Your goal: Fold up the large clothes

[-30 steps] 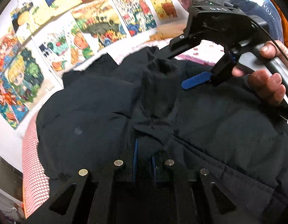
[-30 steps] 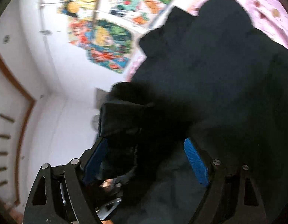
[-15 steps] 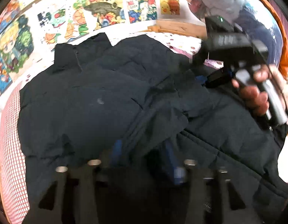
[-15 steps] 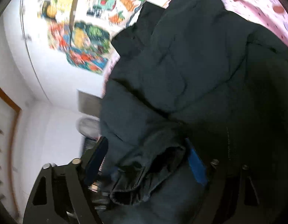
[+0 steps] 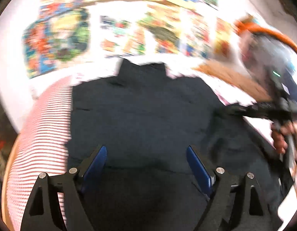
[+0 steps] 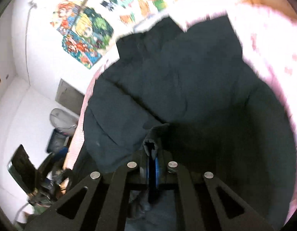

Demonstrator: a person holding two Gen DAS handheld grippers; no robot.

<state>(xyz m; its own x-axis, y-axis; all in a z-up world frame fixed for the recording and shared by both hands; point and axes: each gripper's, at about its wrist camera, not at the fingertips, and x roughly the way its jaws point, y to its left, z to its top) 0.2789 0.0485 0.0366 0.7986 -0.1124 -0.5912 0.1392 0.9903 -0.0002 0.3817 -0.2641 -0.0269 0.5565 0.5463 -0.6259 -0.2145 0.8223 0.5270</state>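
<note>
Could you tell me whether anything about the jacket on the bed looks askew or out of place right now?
Mostly it lies flat, but one spot is off: the right gripper is shut on a bunched fold of the dark padded jacket, puckering it upward. The left gripper is opening, with nothing pinched between its pads.

Matt quilted cloth jacket (image 5: 148,115), glossy posters (image 5: 58,38)
</note>
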